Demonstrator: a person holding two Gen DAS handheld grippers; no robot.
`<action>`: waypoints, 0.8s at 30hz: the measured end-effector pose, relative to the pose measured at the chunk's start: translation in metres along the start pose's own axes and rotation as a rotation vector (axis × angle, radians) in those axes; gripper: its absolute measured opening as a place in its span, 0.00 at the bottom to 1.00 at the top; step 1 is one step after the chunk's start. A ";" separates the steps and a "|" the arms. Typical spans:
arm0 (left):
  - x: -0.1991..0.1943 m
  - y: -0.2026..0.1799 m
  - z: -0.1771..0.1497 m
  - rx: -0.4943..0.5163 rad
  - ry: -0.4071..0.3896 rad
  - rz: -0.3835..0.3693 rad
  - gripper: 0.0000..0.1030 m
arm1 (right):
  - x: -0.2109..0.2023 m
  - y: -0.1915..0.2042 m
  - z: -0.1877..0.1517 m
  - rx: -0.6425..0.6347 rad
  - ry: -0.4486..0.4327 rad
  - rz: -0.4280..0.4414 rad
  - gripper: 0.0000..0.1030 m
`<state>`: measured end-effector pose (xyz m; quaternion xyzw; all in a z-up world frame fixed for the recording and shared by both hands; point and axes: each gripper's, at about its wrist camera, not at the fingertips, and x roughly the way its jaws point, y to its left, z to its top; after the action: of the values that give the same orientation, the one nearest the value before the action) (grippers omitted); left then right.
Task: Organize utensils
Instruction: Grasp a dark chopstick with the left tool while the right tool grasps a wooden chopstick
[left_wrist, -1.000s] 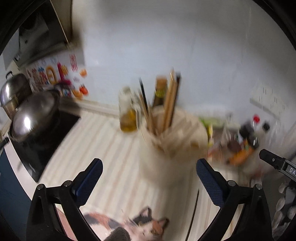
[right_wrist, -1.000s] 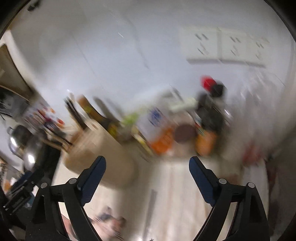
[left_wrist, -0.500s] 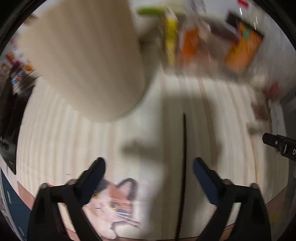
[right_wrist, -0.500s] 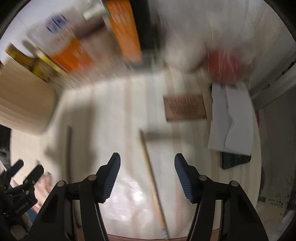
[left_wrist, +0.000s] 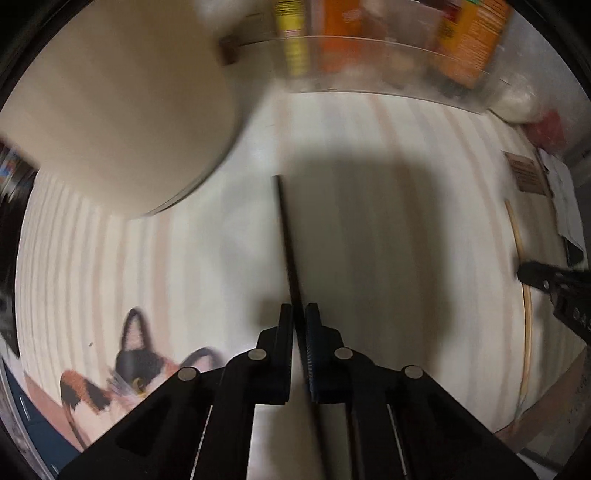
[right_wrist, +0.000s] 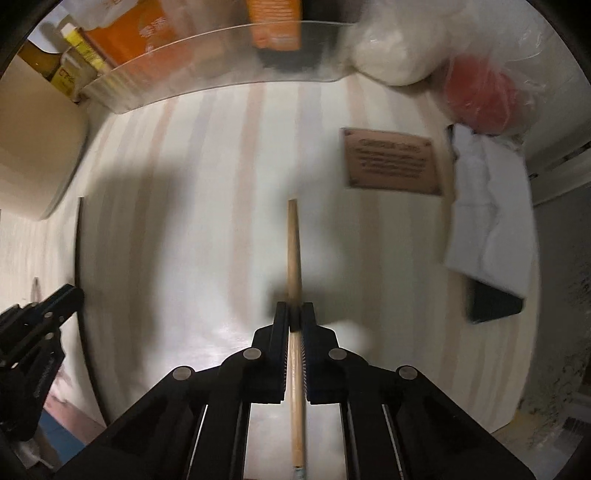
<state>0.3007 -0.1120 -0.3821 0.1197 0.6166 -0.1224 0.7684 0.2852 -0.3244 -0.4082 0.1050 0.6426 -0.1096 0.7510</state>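
While left gripper (left_wrist: 299, 314) clamps black chopstick (left_wrist: 284, 236), right gripper (right_wrist: 295, 314) clamps wooden chopstick (right_wrist: 293, 251), brown card (right_wrist: 391, 160) beyond.

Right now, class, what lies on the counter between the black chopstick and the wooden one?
Bare striped counter, shadowed, in the left wrist view, between black chopstick and wooden one.

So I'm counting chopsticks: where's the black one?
Left wrist view, centre: black chopstick clamped in the left tool, pointing toward the beige holder.
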 end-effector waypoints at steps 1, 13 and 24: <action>-0.001 0.013 -0.005 -0.035 0.008 -0.005 0.03 | 0.000 0.006 -0.001 0.003 0.006 0.025 0.06; -0.023 0.101 -0.067 -0.251 0.060 -0.015 0.04 | 0.005 0.087 0.001 -0.130 0.083 0.111 0.06; -0.015 0.081 -0.061 -0.224 0.054 0.000 0.04 | 0.002 0.114 0.007 -0.202 0.119 0.044 0.06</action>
<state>0.2685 -0.0147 -0.3778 0.0363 0.6468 -0.0496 0.7602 0.3256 -0.2181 -0.4070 0.0492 0.6914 -0.0214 0.7205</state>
